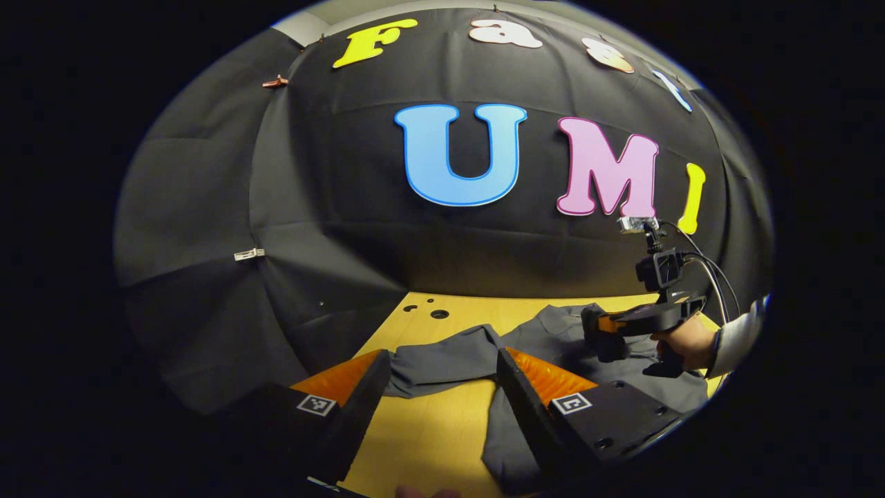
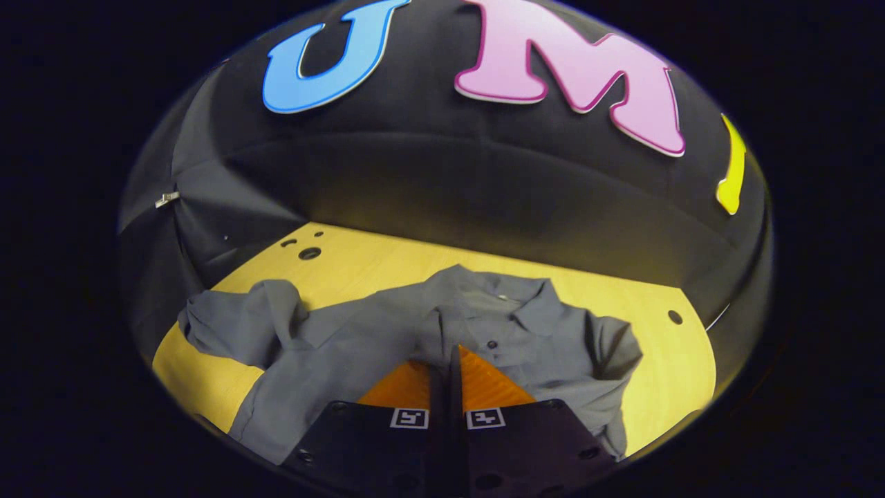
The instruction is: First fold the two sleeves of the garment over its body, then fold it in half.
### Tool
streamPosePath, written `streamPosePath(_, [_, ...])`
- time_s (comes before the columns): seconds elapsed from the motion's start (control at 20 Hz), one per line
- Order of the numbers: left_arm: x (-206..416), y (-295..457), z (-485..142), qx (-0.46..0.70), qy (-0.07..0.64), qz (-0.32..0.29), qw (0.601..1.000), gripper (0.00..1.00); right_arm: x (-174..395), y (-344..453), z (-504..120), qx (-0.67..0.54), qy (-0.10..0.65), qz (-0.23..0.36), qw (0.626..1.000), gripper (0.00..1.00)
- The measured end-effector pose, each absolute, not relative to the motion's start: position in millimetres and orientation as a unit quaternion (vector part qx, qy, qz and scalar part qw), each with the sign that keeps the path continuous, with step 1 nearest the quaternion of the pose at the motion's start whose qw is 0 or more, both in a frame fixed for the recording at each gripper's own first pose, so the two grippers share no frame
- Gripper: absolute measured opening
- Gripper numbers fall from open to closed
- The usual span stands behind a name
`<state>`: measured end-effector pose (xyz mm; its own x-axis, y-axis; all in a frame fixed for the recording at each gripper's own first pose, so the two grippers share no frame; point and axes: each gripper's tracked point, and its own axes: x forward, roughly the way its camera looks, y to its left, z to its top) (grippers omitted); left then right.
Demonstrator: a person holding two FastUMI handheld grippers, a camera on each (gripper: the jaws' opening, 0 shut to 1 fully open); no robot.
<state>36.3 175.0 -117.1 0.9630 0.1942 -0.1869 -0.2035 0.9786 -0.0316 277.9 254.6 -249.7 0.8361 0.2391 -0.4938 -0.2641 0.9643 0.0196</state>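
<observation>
The garment [image 2: 415, 332] is soft, matt grey woven cloth, creased, with small glossy buttons [image 2: 491, 344]. Under it the table [image 2: 387, 259] is smooth, pale wood with a faint sheen, and the booth wall [image 2: 442, 180] is matt black cloth.

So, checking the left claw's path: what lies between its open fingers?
In the left gripper view, the shirt's sleeve crosses the gap of the left claw, bare table nearer.

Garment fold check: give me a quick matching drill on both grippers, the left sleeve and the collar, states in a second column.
1. left gripper
2. right gripper
3. left sleeve
4. collar

A. spread out sideways on the table
B. fingers wide apart
C. at the far side, toward the wall
D. fingers together over the shirt front

Pairs: 1-B, 2-D, 3-A, 4-C
</observation>
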Motion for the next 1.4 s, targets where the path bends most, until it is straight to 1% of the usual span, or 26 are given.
streamPosePath(0.15, [38, 185, -127, -0.030, 0.100, 0.106, 0.989, 0.98, 275, 273, -273, -0.020, 0.283, 0.137, 0.949, 0.07])
streamPosePath(0.35, [44, 195, -135, -0.030, 0.105, 0.109, 0.988, 0.98, 267, 289, -295, -0.004, 0.320, 0.151, 0.935, 0.16])
streamPosePath(0.45, [49, 199, -138, -0.031, 0.107, 0.109, 0.988, 0.98, 263, 292, -303, 0.001, 0.334, 0.154, 0.930, 0.21])
streamPosePath(0.5, [52, 200, -140, -0.030, 0.107, 0.109, 0.988, 0.98, 260, 294, -305, 0.005, 0.337, 0.157, 0.928, 0.27])
streamPosePath(0.55, [55, 201, -141, -0.030, 0.107, 0.109, 0.988, 0.98, 257, 295, -305, 0.010, 0.341, 0.162, 0.926, 0.30])
streamPosePath(0.65, [59, 203, -143, -0.030, 0.109, 0.108, 0.988, 0.98, 250, 299, -305, 0.020, 0.347, 0.173, 0.922, 0.46])
streamPosePath(0.7, [61, 203, -144, -0.032, 0.110, 0.107, 0.988, 0.98, 246, 301, -303, 0.023, 0.349, 0.179, 0.920, 0.59])
streamPosePath(0.75, [62, 204, -145, -0.033, 0.110, 0.106, 0.988, 0.98, 243, 304, -302, 0.029, 0.351, 0.188, 0.917, 0.63])
streamPosePath(0.8, [63, 204, -145, -0.034, 0.111, 0.105, 0.988, 0.98, 238, 307, -299, 0.035, 0.354, 0.196, 0.914, 0.72])
streamPosePath(0.9, [66, 205, -146, -0.033, 0.112, 0.104, 0.988, 0.98, 226, 319, -288, 0.056, 0.357, 0.221, 0.906, 0.83])
streamPosePath(0.95, [68, 205, -147, -0.031, 0.113, 0.103, 0.988, 0.98, 221, 323, -280, 0.065, 0.357, 0.230, 0.903, 0.86])
streamPosePath(1.0, [70, 205, -147, -0.031, 0.114, 0.101, 0.988, 0.98, 215, 326, -272, 0.073, 0.354, 0.241, 0.901, 0.89])
streamPosePath(1.15, [79, 209, -155, -0.033, 0.120, 0.098, 0.987, 0.98, 195, 329, -239, 0.102, 0.336, 0.264, 0.899, 0.89])
streamPosePath(1.4, [106, 222, -167, -0.028, 0.128, 0.095, 0.987, 0.98, 162, 289, -196, 0.096, 0.299, 0.254, 0.915, 0.89])
